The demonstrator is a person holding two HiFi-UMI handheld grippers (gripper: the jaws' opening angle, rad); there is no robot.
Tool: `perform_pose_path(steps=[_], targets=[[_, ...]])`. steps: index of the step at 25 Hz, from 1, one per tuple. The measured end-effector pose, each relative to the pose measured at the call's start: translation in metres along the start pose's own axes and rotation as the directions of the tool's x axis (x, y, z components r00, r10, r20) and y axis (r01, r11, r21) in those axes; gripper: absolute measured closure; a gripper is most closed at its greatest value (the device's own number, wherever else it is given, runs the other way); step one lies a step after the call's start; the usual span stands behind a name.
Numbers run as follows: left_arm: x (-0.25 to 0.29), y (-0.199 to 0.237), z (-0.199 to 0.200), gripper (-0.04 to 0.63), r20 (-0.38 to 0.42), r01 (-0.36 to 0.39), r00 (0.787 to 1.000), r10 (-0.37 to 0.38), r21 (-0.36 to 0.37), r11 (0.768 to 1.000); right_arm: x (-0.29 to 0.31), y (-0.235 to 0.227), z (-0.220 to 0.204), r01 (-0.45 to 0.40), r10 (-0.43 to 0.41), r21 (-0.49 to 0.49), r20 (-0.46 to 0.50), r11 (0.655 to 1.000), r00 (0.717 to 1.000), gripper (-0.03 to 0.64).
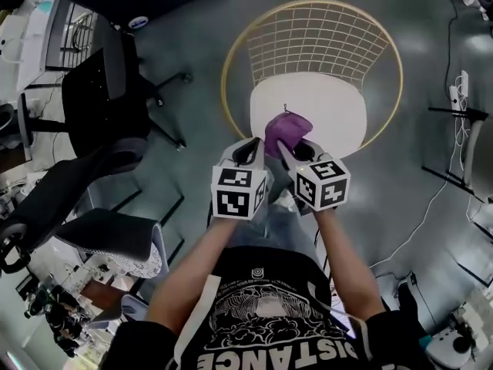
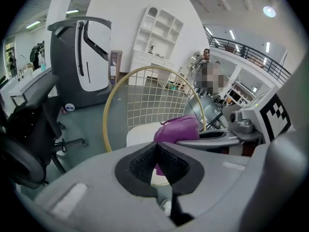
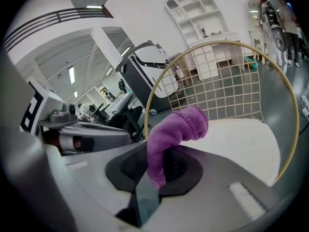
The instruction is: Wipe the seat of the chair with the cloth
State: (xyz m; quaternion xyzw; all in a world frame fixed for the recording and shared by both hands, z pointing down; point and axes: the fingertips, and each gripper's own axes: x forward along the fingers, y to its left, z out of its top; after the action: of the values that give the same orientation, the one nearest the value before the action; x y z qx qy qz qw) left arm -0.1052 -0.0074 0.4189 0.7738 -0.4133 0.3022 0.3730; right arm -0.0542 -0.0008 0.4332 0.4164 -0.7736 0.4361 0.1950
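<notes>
**Two hand-held tools over a white chair seat, the right one holding a purple cloth**

In the head view we look steeply down at two bare forearms reaching forward from a black printed T-shirt, side by side in the middle of the frame. Each hand carries a grey tool with a marker cube on top.

The left tool sits just left of centre. Its own view shows the dark pads drawn together with nothing between them.

The right tool sits just beside it, the two nearly touching. Its jaws are clamped on a purple cloth. One end of the cloth is pinched between the pads and the rest bunches up and forward past the tips.

The cloth hangs over the near edge of the seat, at the centre of the frame. We cannot tell whether it touches the seat.

The seat is a round white pad on a chair with a gold hoop frame and a gold wire-grid back, in the upper middle of the frame.

The chair stands on a grey-green floor. A black office chair is at the upper left, well apart from it. White cables trail along the right side.

The left tool's view shows white shelving against a white wall at the top centre, beyond the wire back.
</notes>
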Motion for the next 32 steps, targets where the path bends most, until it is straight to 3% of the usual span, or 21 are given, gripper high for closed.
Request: perform_pose_path(steps=[8, 12, 23, 29, 32], targets=[[0.048, 0.047, 0.016, 0.598, -0.044, 0.022, 0.999, -0.023, -0.010, 1.000, 0.086, -0.013, 0.012, -0.064, 0.060, -0.029, -0.107, 0.998, 0.992, 0.557], [0.055, 0.059, 0.012, 0.598, -0.064, 0.040, 0.997, -0.041, -0.016, 0.999, 0.108, -0.011, 0.004, -0.059, 0.052, -0.038, -0.160, 0.998, 0.986, 0.557], [0.045, 0.072, 0.023, 0.598, -0.048, 0.036, 0.998, -0.039, -0.063, 0.997, 0.137, -0.016, 0.018, -0.024, 0.024, -0.003, -0.166, 1.000, 0.986, 0.557], [0.068, 0.084, 0.003, 0.598, -0.078, -0.010, 0.997, 0.004, -0.081, 0.997, 0.164, -0.046, 0.012, -0.033, 0.042, 0.067, -0.137, 0.997, 0.990, 0.557], [0.085, 0.070, -0.005, 0.598, -0.096, -0.029, 0.995, 0.020, -0.084, 0.996, 0.164, -0.071, 0.013, -0.040, 0.050, 0.087, -0.115, 0.995, 0.992, 0.557]])
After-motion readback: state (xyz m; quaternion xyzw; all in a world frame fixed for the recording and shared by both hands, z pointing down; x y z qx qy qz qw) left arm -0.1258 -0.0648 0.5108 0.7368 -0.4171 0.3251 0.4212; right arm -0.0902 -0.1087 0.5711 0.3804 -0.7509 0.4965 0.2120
